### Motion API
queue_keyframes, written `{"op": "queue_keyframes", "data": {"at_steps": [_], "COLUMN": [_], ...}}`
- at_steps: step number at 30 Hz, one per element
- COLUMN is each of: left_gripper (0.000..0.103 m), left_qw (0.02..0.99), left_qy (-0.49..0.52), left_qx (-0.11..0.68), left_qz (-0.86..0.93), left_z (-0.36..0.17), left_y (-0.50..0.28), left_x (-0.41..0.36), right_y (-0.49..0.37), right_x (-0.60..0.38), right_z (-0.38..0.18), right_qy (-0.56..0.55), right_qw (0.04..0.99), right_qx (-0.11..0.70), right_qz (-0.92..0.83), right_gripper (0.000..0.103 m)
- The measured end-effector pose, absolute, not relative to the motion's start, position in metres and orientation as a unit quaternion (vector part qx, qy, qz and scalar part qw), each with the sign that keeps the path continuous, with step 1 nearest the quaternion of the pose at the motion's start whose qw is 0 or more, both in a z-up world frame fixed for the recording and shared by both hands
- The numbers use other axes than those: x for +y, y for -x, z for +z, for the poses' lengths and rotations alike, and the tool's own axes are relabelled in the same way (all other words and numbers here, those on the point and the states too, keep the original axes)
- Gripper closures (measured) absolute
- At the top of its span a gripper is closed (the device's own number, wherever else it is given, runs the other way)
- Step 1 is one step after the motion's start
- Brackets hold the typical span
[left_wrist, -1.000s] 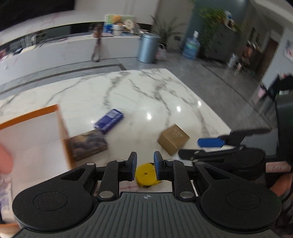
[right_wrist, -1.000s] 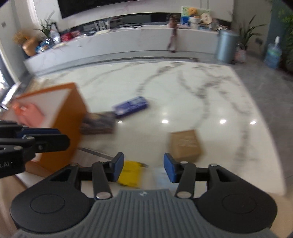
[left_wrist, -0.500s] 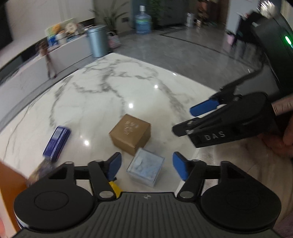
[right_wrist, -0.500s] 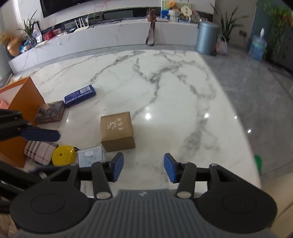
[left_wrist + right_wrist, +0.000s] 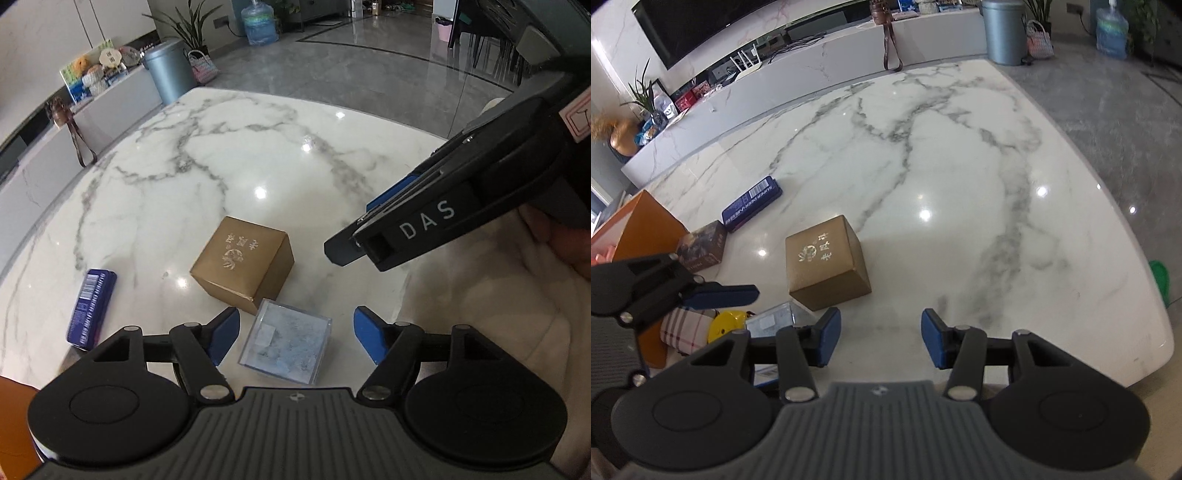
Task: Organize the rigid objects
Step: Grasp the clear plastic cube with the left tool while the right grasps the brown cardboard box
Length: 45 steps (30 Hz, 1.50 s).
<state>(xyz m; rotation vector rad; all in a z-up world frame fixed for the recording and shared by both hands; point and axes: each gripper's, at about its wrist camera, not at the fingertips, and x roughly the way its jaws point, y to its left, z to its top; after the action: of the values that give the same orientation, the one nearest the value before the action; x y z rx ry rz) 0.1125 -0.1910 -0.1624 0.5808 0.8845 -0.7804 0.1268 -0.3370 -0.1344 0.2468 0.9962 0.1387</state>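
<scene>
A clear plastic box lies on the marble table, between the pads of my left gripper. Those jaws are opening, and the pads stand off the box's sides. Just beyond it sits a gold cardboard box, with a blue tin further left. My right gripper is open over bare table, right of the gold box. From that side the clear box is partly hidden behind the right gripper's left finger. The right gripper also reaches in from the right in the left wrist view.
At the left stand an orange box, a dark printed box, a plaid pouch and a yellow round object. The blue tin lies behind them. The table's rounded edge runs along the right, with grey floor beyond.
My left jaws went from nearly shut to wide. Both grippers swung away from the orange box toward the gold and clear boxes and dropped closer to the table.
</scene>
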Motion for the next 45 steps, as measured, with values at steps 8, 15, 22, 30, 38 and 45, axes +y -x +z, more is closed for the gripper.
{"op": "queue_keyframes", "data": {"at_steps": [8,15,22,30,38,45], "left_gripper": [0.02,0.037,0.047,0.047,0.047,0.047], "left_qw": [0.776,0.769,0.794,0.834,0.852,0.852], "left_qy": [-0.274,-0.251,-0.212,-0.139,-0.101,-0.103], "left_qx": [0.444,0.466,0.476,0.477,0.481,0.481], "left_qz": [-0.355,-0.36,-0.314,-0.239,-0.179,-0.179], "left_z": [-0.176,-0.184,-0.177,-0.14,-0.124,-0.123], "left_y": [-0.129,-0.133,-0.138,-0.162,-0.184,-0.183], "left_x": [-0.192,-0.186,-0.176,-0.136,-0.106,-0.103], "right_y": [-0.132,-0.134,-0.138,-0.174,-0.193,-0.2], "right_x": [-0.338,-0.333,-0.33,-0.306,-0.283,-0.272], "right_z": [-0.138,-0.138,-0.131,-0.125,-0.14,-0.146], "right_qy": [-0.127,-0.117,-0.107,-0.052,-0.009,0.001], "right_qw": [0.862,0.861,0.864,0.883,0.871,0.866], "right_qx": [0.486,0.492,0.488,0.461,0.485,0.491], "right_qz": [0.07,0.064,0.061,0.063,0.078,0.099], "right_gripper": [0.053,0.053,0.031,0.024,0.023,0.021]}}
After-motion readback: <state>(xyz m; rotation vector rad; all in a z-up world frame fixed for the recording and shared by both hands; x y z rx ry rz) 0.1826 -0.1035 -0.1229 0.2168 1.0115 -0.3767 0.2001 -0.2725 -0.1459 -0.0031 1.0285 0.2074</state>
